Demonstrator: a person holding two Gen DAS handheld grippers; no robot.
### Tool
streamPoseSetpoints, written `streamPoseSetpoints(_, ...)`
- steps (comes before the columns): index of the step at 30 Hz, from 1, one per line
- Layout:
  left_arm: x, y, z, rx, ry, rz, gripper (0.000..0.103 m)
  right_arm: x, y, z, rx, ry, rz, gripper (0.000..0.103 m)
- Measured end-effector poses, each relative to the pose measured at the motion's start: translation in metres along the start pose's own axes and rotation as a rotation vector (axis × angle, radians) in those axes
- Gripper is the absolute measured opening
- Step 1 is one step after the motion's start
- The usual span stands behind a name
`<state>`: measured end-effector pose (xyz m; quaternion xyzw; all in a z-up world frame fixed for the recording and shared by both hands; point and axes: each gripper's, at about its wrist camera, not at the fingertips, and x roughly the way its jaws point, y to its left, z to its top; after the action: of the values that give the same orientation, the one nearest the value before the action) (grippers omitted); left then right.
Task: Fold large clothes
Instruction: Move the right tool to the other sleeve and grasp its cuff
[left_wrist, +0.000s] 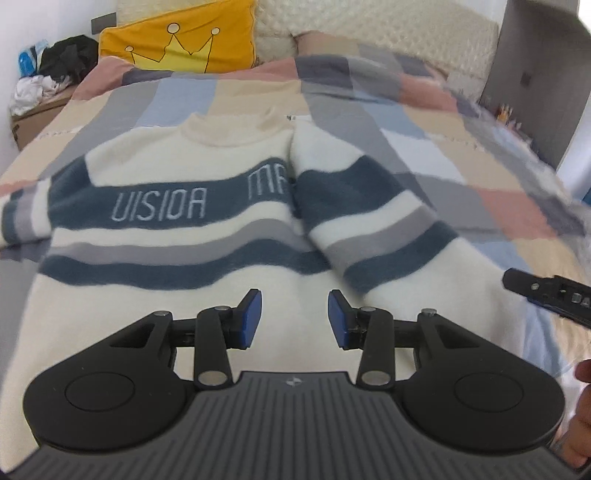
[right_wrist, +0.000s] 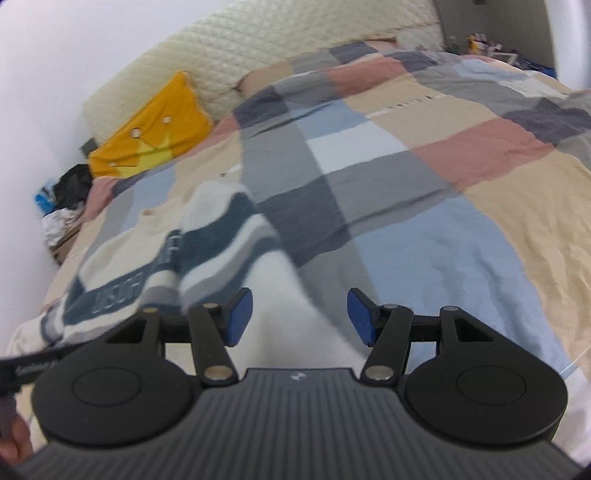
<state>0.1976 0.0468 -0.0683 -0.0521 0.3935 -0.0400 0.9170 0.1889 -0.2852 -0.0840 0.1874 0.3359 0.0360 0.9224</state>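
Left wrist view: sweater (left_wrist: 177, 229) flat on the checked quilt (left_wrist: 461, 177), collar at 12 o'clock, chest lettering legible, its right-hand sleeve folded in over the body; yellow crown cushion (left_wrist: 177, 40) at 11 o'clock against the quilted headboard (left_wrist: 369, 33); tip of the other tool enters at 3 o'clock.

Right wrist view: mostly bare quilt at 12 to 3 o'clock; sweater (right_wrist: 207, 236) at 9 to 10 o'clock, blurred; lettering barely readable.

Left gripper (left_wrist: 294, 319) pitched down over the cream lower body; jaws parted, blue pads holding nothing.

Right gripper (right_wrist: 300, 317) pitched down over the sweater's white edge; jaws apart, slightly wider, empty.
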Motion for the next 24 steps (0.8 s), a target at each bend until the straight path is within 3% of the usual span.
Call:
streamPoseSetpoints(3,0.002,0.006,-0.007,-0.027,-0.029,-0.005,0.046,0.011,-0.001,0.002,-0.003,0.014,-0.015,0.064)
streamPoseSetpoints(5,0.004,0.008,-0.011,-0.01,-0.029,-0.011,0.046,0.016,0.0,0.001,-0.006,0.02,-0.012,0.079)
streamPoseSetpoints(7,0.003,0.013,-0.016,0.011,-0.032,-0.014,0.046,0.021,0.001,0.001,-0.007,0.018,-0.013,0.086)
streamPoseSetpoints(13,0.004,0.041,-0.027,-0.077,-0.03,-0.054,0.046,0.05,0.01,-0.004,-0.031,0.087,-0.022,0.086)
streamPoseSetpoints(17,0.02,0.057,-0.036,-0.216,0.031,-0.154,0.046,0.063,0.011,-0.008,-0.018,0.137,-0.02,0.086)
streamPoseSetpoints(24,0.022,0.047,-0.045,-0.193,0.027,-0.16,0.046,0.079,0.013,-0.01,-0.047,0.213,-0.022,0.083)
